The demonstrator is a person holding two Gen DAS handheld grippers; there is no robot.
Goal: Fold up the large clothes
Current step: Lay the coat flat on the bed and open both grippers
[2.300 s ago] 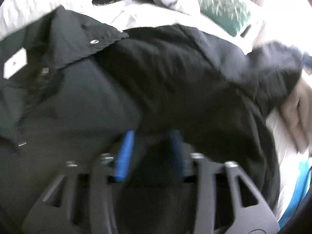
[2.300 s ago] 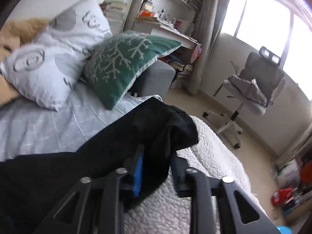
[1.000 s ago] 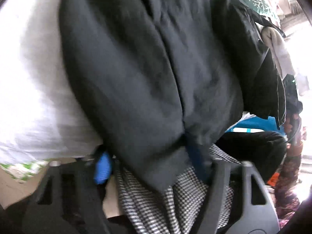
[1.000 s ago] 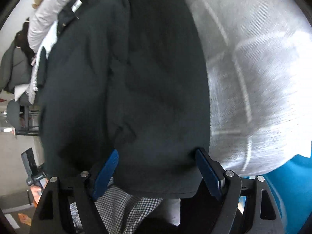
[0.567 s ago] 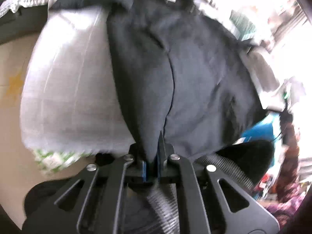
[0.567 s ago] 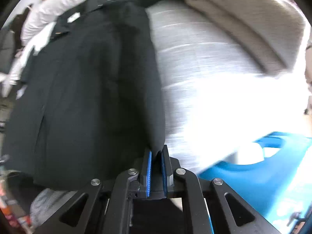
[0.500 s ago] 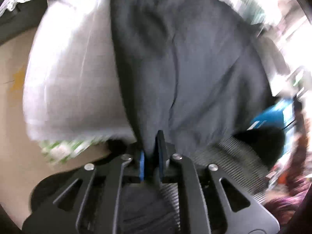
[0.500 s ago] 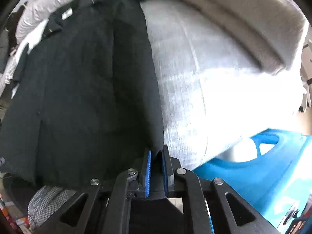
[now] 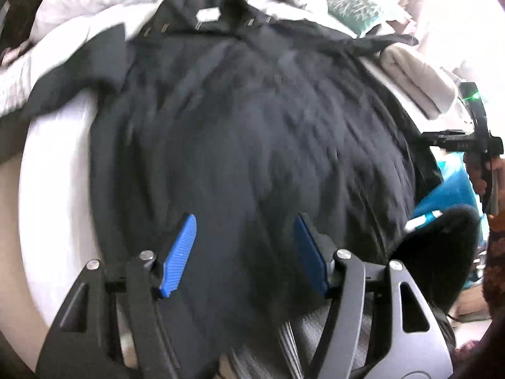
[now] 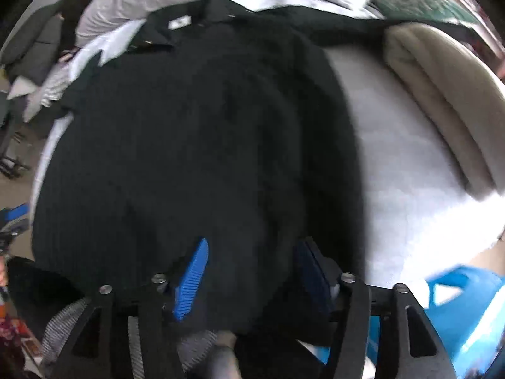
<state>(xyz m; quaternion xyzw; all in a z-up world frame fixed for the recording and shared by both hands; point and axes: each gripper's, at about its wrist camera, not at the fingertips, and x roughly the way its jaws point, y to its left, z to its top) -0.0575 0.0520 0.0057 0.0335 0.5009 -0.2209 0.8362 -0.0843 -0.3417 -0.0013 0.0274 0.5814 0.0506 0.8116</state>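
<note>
Black collared jacket [image 9: 252, 132] spread flat on white bed, collar far end, hem nearest cameras.

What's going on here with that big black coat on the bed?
A person holding a two-finger gripper in each hand is folding a large black coat spread on a white bed. The left gripper and the right gripper both hang above the coat's near edge with their jaws opening; their blue pads stand apart and pinch no cloth. A folded beige blanket and a green cushion lie beyond the coat.
</note>
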